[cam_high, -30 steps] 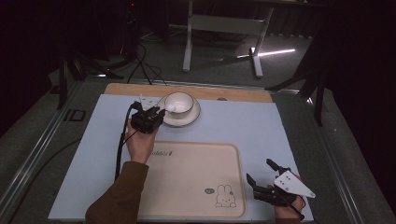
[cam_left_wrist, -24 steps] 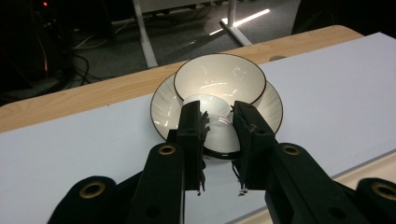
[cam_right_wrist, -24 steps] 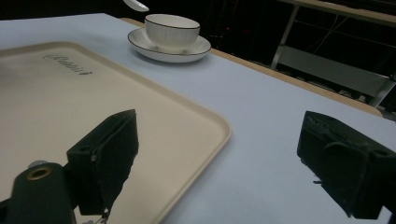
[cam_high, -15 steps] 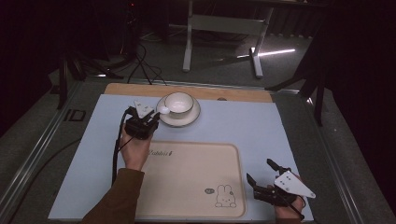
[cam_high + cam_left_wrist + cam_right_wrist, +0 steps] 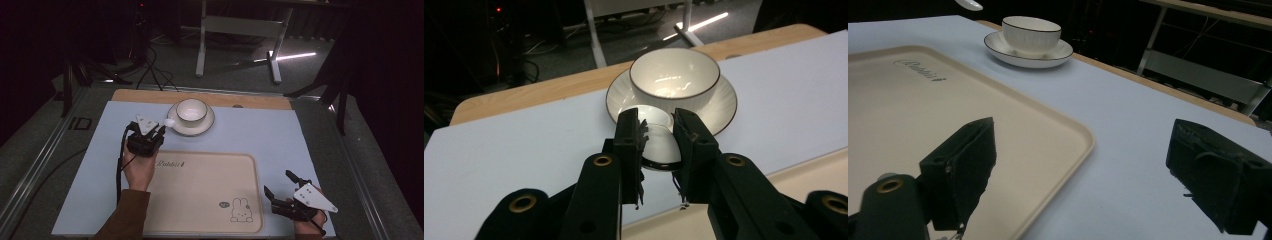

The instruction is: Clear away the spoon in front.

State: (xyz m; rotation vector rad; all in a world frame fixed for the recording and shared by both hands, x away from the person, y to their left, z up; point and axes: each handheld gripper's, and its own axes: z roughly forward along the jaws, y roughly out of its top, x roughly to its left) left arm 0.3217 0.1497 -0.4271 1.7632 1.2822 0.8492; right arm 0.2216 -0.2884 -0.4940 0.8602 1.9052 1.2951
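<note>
So the left gripper [image 5: 159, 131] has its jaws pinched on a small white ceramic spoon [image 5: 659, 145], bowl end poking out toward the white dark-rimmed saucer [image 5: 204, 124]. The white dark-rimmed bowl [image 5: 192, 111] sits on that saucer at the far side of the pale blue table mat [image 5: 280, 140]. Nearer the person there's a cream rectangular tray with a rabbit print [image 5: 205, 192]. Just off its right edge, the right gripper [image 5: 284, 189] rests low over the mat, jaws spread wide with nothing between them.
</note>
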